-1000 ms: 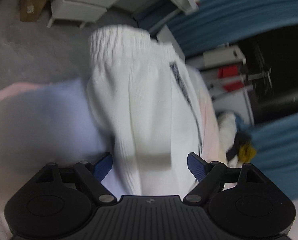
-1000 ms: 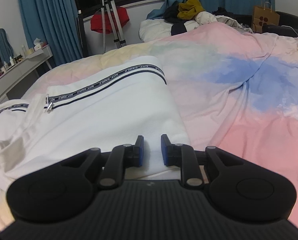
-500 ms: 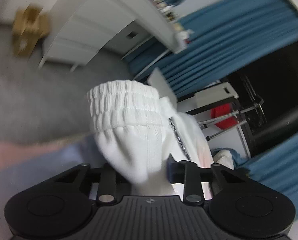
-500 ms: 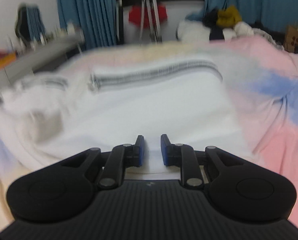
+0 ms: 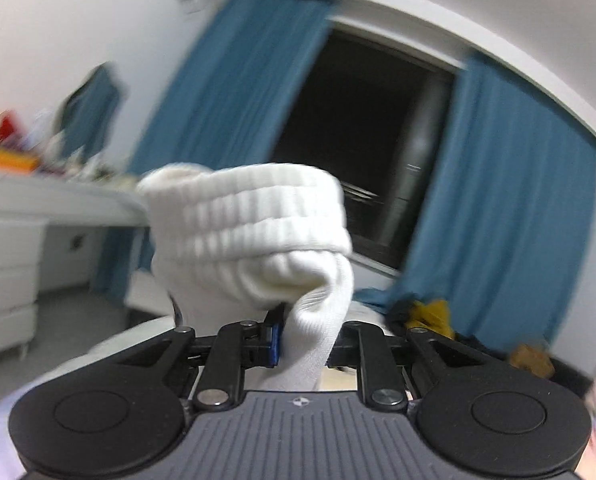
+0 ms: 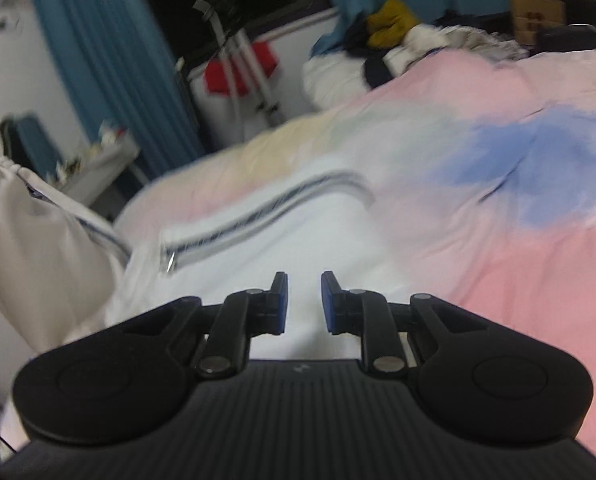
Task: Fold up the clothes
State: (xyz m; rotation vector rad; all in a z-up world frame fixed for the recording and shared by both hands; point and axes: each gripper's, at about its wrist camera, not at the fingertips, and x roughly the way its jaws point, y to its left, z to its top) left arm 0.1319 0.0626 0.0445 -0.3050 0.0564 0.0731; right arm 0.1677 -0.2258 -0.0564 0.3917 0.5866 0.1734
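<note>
White ribbed trousers with a black-striped side band lie on the pastel bedspread (image 6: 538, 280). Their elastic waistband (image 5: 249, 220) bulges up in front of the left wrist camera. My left gripper (image 5: 302, 336) points level; its jaws are closing and pinch the cloth just below the waistband. In the right wrist view that raised end hangs at the left edge (image 6: 21, 240), while the rest of the trousers (image 6: 257, 248) stretches across the bed. My right gripper (image 6: 304, 304) points down over the near edge of the trousers, shut on a thin fold of white cloth between its blue pads.
A heap of clothes (image 6: 390, 24) and a brown paper bag (image 6: 534, 12) sit at the far end of the bed. A rack with a red item (image 6: 237, 72) stands by the dark window. Blue curtains (image 5: 498, 200) and a white desk (image 5: 37, 200) line the wall.
My left gripper closed on the waistband, swung up and rolled, lifting that end off the bed. My right gripper rose a little, still pinching the trousers' near edge.
</note>
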